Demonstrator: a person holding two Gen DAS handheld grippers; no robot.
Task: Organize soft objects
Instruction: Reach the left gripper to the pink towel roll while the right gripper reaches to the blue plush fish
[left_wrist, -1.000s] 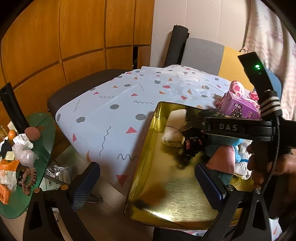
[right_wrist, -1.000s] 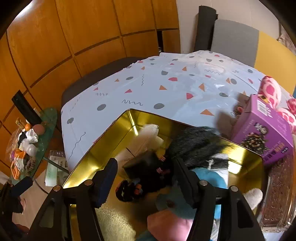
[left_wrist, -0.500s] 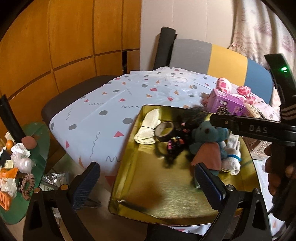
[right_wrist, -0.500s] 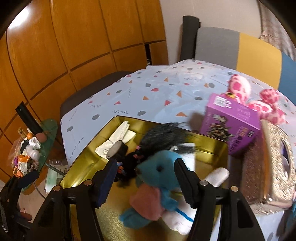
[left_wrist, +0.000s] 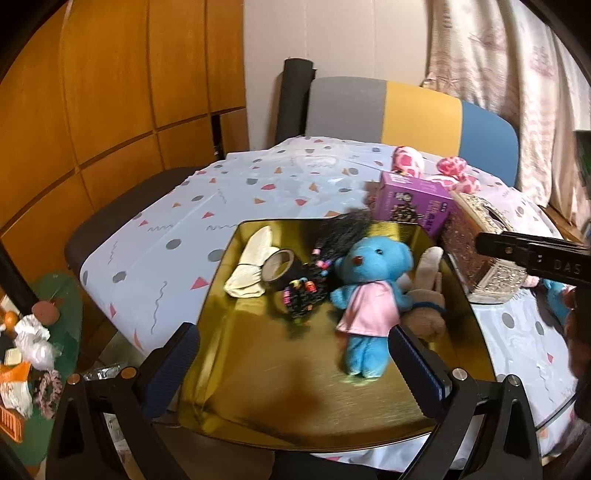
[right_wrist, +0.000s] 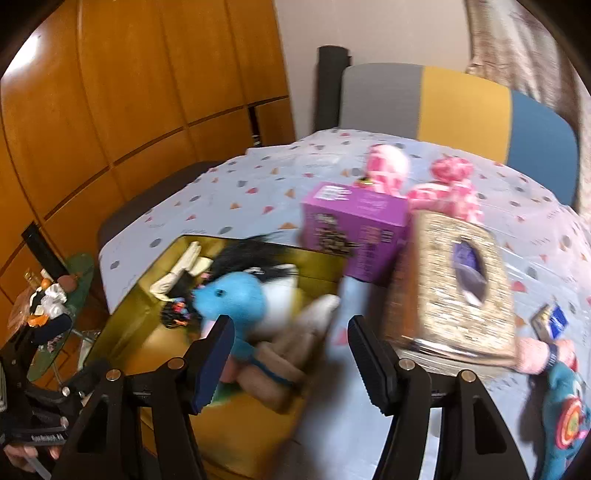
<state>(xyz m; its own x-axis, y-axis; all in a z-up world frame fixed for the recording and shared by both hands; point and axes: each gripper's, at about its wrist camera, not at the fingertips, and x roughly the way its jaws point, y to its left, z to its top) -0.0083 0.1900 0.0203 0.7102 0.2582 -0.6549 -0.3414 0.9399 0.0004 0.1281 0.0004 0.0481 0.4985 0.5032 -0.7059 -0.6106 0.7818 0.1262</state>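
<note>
Far left, off the worktop (left_wrist: 177, 236): green side table (left_wrist: 62, 325) with clutter. Worktop has a patterned cloth.

Left hand-held gripper (left_wrist: 291, 363): jaws wide, empty, hovering over the near edge of the gold tray (left_wrist: 295, 406).

Tray contents, left to right: cream cloth (left_wrist: 249, 266), tape roll (left_wrist: 279, 264) touching it, black hairy item with coloured beads (left_wrist: 314, 280), blue teddy in pink shirt (left_wrist: 369, 291) lying face up, beige plush (left_wrist: 424, 299) tucked against its side. All soft items sit in the far half of the tray; near half bare.

Behind the tray: purple box (left_wrist: 413, 201), pink spotted plush (left_wrist: 408, 164) beyond it. Right of the tray: glittery tissue box (left_wrist: 484, 251), just beside the purple box.

Right hand-held gripper (right_wrist: 290, 354): jaws wide, nothing between them, sitting over the tray's right edge near the beige plush (right_wrist: 284, 365). That view is motion-blurred. Far right on the worktop: teal plush (right_wrist: 569, 417), apart from the tray, near the tissue box (right_wrist: 454, 288).
</note>
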